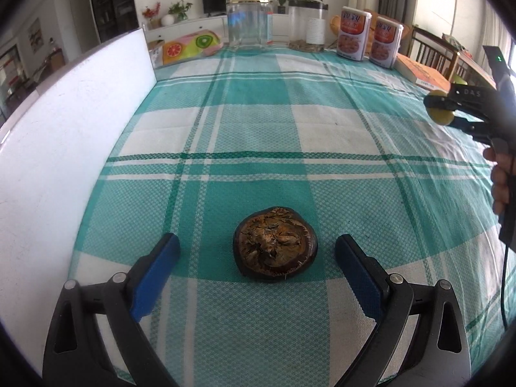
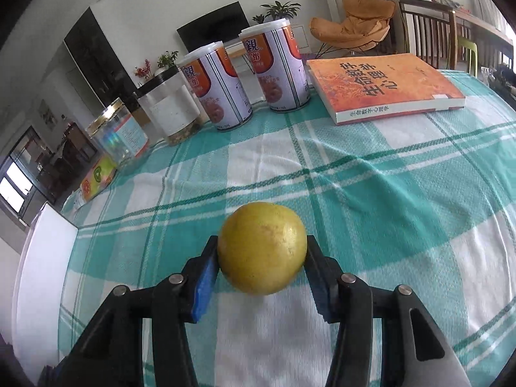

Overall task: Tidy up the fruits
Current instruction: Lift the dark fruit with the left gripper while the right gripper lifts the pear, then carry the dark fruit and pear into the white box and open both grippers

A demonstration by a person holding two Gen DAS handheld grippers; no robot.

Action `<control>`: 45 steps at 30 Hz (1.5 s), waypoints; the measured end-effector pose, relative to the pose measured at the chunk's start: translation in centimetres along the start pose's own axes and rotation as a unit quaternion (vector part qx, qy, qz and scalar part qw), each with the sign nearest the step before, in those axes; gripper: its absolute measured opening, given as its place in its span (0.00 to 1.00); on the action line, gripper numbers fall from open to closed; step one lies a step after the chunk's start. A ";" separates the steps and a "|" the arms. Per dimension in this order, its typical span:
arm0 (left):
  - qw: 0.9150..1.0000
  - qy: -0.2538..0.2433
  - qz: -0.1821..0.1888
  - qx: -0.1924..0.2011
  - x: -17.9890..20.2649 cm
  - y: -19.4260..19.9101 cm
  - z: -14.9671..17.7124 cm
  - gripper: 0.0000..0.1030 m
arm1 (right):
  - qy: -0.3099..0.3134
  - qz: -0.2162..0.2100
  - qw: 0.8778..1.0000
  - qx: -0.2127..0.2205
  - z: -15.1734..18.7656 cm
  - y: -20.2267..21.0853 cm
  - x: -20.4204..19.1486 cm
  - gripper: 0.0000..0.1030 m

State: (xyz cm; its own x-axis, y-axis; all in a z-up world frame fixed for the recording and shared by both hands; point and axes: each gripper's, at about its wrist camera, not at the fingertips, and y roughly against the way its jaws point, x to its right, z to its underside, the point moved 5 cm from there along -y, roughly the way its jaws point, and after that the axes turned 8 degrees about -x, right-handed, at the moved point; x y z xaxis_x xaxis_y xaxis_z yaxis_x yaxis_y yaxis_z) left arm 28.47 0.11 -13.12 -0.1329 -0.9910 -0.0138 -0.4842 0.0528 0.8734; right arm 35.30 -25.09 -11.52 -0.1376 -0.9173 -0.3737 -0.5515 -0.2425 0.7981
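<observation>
A dark brown, wrinkled, dried-looking fruit lies on the green and white checked tablecloth. My left gripper stands open around it, one blue pad on each side and apart from it. A round yellow fruit sits between the blue pads of my right gripper, which is shut on it above the cloth. In the left wrist view the same yellow fruit shows at the far right, held in the right gripper, with a hand on its grip.
A white board runs along the left side. At the back stand a clear jar, a second jar and two printed cans. An orange book lies at the back right, a fruit-print box at the back left.
</observation>
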 end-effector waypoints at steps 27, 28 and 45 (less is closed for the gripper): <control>0.998 -0.040 0.058 0.009 1.0 1.2 0.4 0.94 | 0.051 -0.113 0.992 -0.035 21.6 10.6 -2.3 0.49; 0.998 -0.040 0.049 0.012 1.1 1.2 0.2 0.91 | 0.051 -0.112 0.992 -0.037 21.7 10.5 -2.4 0.49; 0.983 0.122 0.133 0.040 -12.3 17.2 -0.1 0.44 | 0.234 -0.173 0.954 -0.073 19.2 11.9 -22.3 0.49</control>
State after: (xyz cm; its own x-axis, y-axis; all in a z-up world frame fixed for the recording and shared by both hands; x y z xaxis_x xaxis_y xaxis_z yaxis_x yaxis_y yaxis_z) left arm 21.89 13.19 2.14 -0.0579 -0.9404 0.3352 -0.5281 0.3138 0.7891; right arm 16.03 -1.45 -2.76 0.4329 -0.8066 -0.4024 -0.3720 -0.5665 0.7353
